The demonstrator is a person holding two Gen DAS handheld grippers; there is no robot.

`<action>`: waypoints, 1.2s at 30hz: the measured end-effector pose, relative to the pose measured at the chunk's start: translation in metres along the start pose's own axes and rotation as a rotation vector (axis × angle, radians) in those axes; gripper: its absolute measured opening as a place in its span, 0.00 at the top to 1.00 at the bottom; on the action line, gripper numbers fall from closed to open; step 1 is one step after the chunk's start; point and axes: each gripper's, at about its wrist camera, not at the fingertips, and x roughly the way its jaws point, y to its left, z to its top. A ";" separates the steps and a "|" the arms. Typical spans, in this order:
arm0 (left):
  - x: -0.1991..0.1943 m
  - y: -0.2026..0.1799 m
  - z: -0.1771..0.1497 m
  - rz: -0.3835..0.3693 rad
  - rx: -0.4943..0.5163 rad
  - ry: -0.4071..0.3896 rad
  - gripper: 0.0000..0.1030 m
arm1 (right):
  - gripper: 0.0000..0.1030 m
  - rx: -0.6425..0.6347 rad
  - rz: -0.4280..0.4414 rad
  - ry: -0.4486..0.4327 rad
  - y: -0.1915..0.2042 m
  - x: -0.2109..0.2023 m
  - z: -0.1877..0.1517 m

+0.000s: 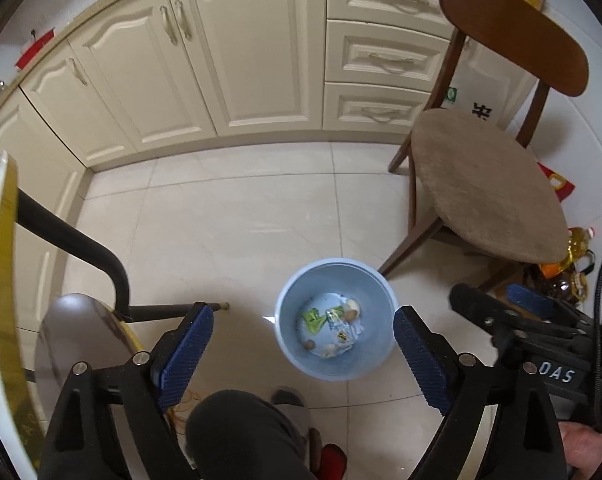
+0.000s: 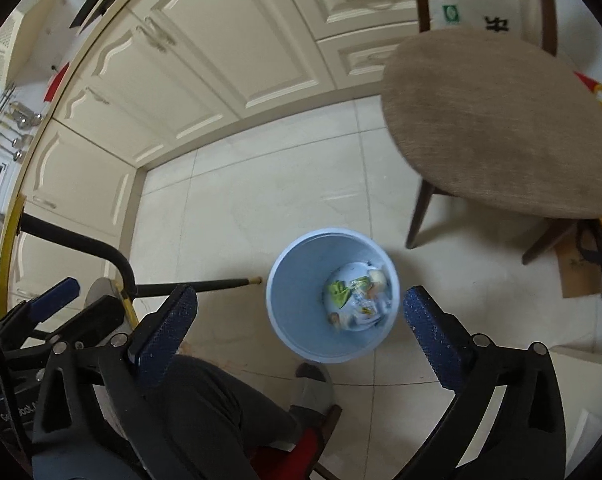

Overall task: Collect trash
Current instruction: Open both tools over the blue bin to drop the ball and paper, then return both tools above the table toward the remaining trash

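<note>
A light blue trash bin stands on the tiled floor below both grippers; it also shows in the right wrist view. Inside lie a green wrapper, clear wrappers and a few shell-like scraps; the same trash shows in the right wrist view. My left gripper is open and empty above the bin. My right gripper is open and empty above it too, and appears in the left wrist view.
A wooden chair with a brown cushion stands right of the bin. Cream cabinets line the far side. A table edge and black leg are at left. The person's knee and slippered foot are below.
</note>
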 end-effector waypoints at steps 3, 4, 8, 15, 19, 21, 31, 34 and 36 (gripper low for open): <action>-0.010 -0.009 -0.010 -0.022 0.003 -0.015 0.14 | 0.00 -0.003 -0.023 -0.019 0.004 -0.011 0.001; -0.018 -0.006 -0.033 -0.038 -0.001 -0.019 0.14 | 0.00 -0.004 -0.026 -0.024 0.006 -0.016 0.001; -0.051 0.011 -0.051 -0.082 -0.028 -0.052 0.13 | 0.00 -0.018 -0.020 -0.053 0.017 -0.035 0.001; -0.133 0.052 -0.096 -0.097 -0.064 -0.209 0.08 | 0.00 -0.072 0.008 -0.142 0.057 -0.082 0.000; -0.186 0.080 -0.135 -0.085 -0.087 -0.294 0.05 | 0.00 -0.120 0.031 -0.193 0.091 -0.108 -0.006; -0.206 0.093 -0.153 -0.066 -0.106 -0.342 0.03 | 0.00 -0.165 0.037 -0.228 0.115 -0.123 -0.013; -0.299 0.158 -0.269 0.058 -0.257 -0.495 0.01 | 0.00 -0.387 0.120 -0.346 0.239 -0.179 -0.049; -0.324 0.175 -0.305 0.084 -0.313 -0.533 0.01 | 0.00 -0.464 0.156 -0.368 0.277 -0.190 -0.066; -0.341 0.187 -0.332 0.114 -0.351 -0.558 0.01 | 0.00 -0.511 0.181 -0.375 0.301 -0.195 -0.079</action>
